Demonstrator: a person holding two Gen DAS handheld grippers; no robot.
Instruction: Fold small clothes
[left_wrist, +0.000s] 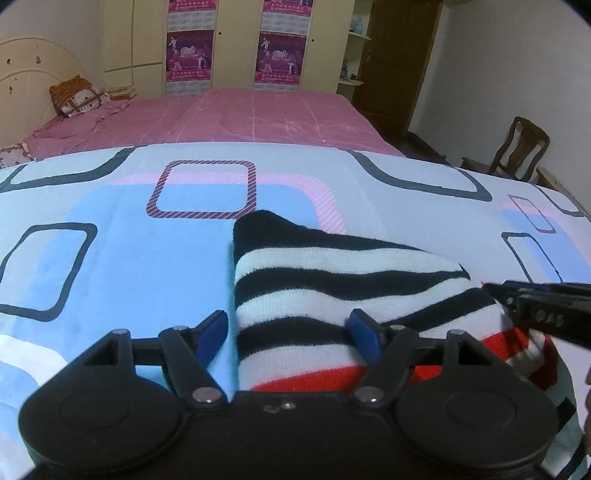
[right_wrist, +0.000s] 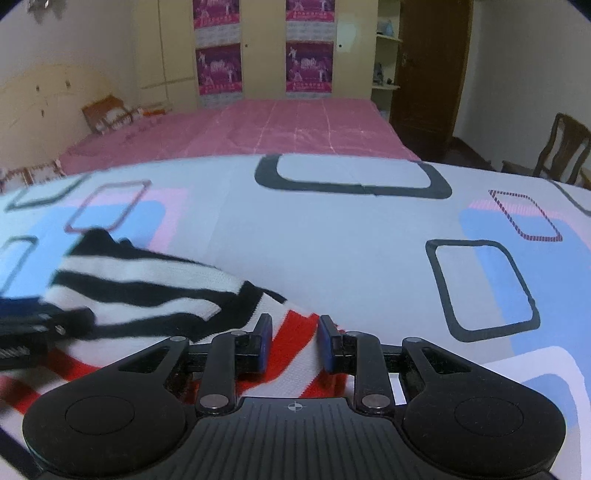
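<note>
A knit sweater (left_wrist: 332, 273) with black-and-white stripes, red-and-white lower down, lies partly folded on a patterned sheet (left_wrist: 147, 258). My left gripper (left_wrist: 290, 332) stands open over the sweater's left edge; its right pad (left_wrist: 364, 334) rests on the knit and its left pad is over bare sheet. In the right wrist view the sweater (right_wrist: 147, 288) spreads to the left. My right gripper (right_wrist: 295, 343) is shut on its red-and-white part, which fills the narrow gap between the pads. The right gripper (left_wrist: 496, 291) also shows at the left view's right edge, with fabric bunched under it. The left gripper (right_wrist: 33, 325) shows blurred at far left.
The patterned sheet (right_wrist: 332, 258) runs wide to both sides and ahead. Beyond it are a pink bed (left_wrist: 258, 118) with a pillow (left_wrist: 79, 98), a yellow wardrobe (left_wrist: 229, 44), a dark door (left_wrist: 395, 62), and a wooden chair (left_wrist: 517, 155) at right.
</note>
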